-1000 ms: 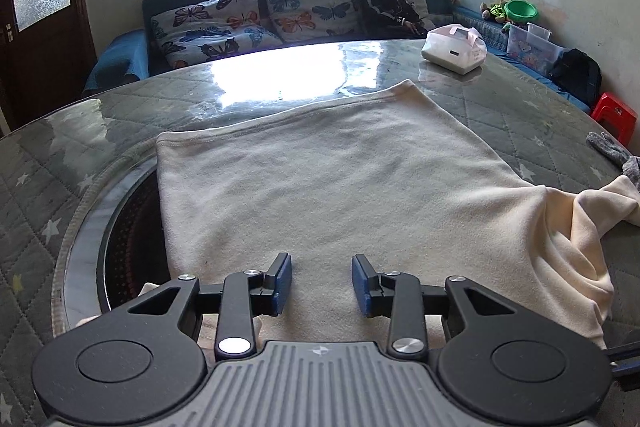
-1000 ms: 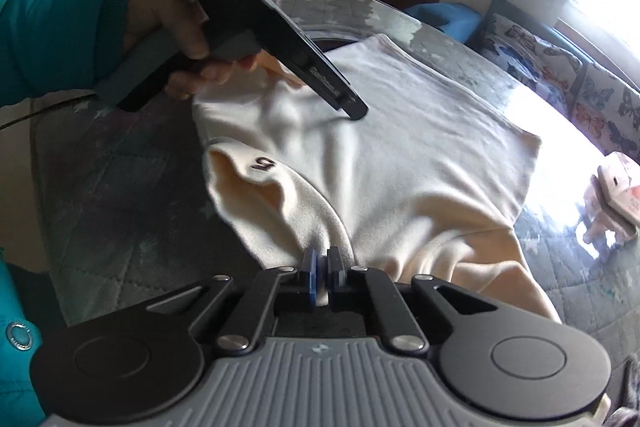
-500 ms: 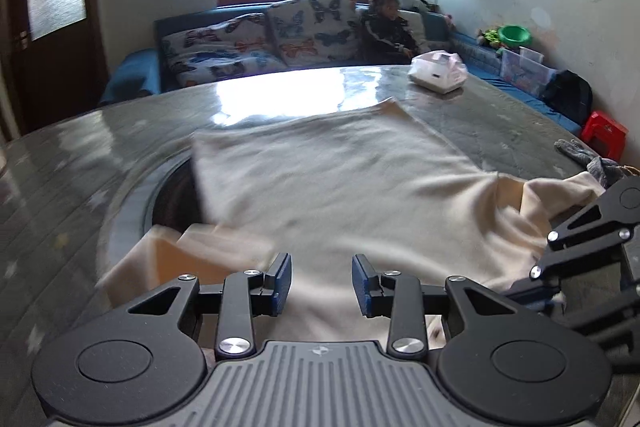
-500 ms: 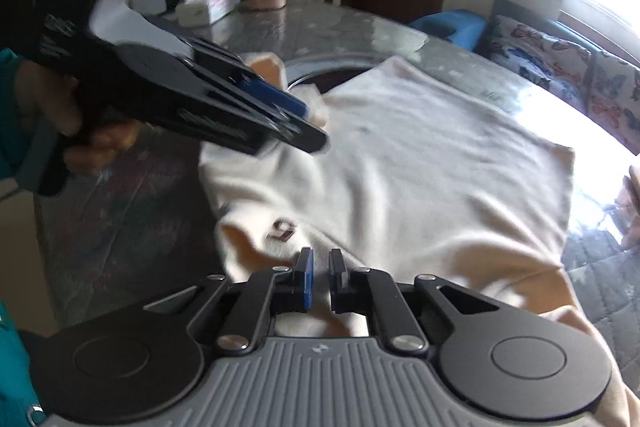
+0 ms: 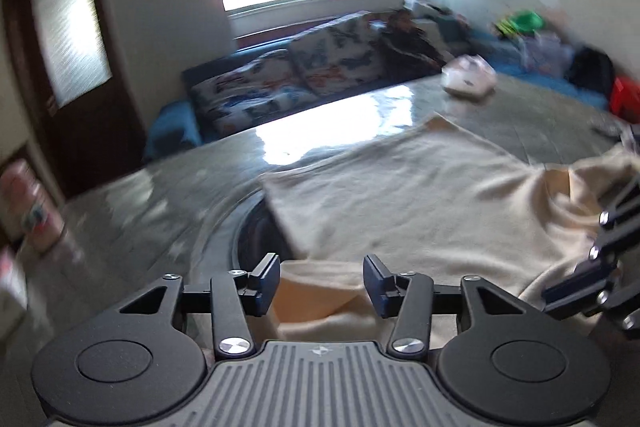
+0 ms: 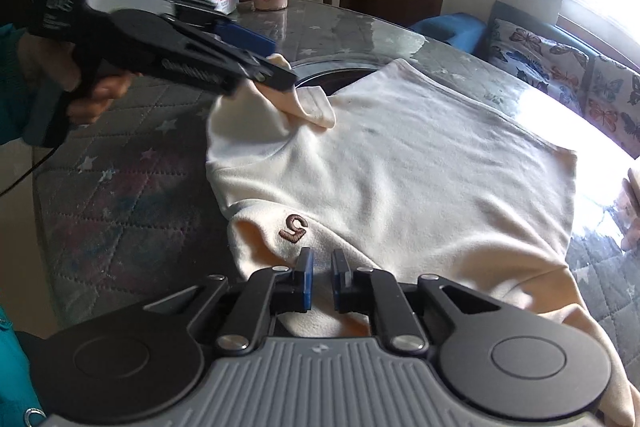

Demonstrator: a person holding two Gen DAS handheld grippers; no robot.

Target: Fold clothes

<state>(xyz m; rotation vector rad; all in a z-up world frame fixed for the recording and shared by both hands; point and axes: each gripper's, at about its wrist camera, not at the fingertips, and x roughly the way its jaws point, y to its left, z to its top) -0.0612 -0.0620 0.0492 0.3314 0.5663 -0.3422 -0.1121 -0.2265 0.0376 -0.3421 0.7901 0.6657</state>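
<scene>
Your left gripper [image 5: 321, 281] has just opened over the cream fleece sweater's [image 6: 400, 163] folded sleeve [image 6: 308, 105]; your right gripper [image 6: 321, 279] is barely parted, nothing pinched. Both free: 1 snag undoes that fold.

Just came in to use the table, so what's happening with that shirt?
A person with a handheld gripper in each hand is folding a cream-coloured fleece top spread on the round glass-topped table. The left gripper has just been opening; its jaws stand apart over a folded-in sleeve, not pinching it. The right gripper hovers at the collar near the embroidered brown "5", jaws slightly apart with nothing clamped. The fold is only partly done.
</scene>
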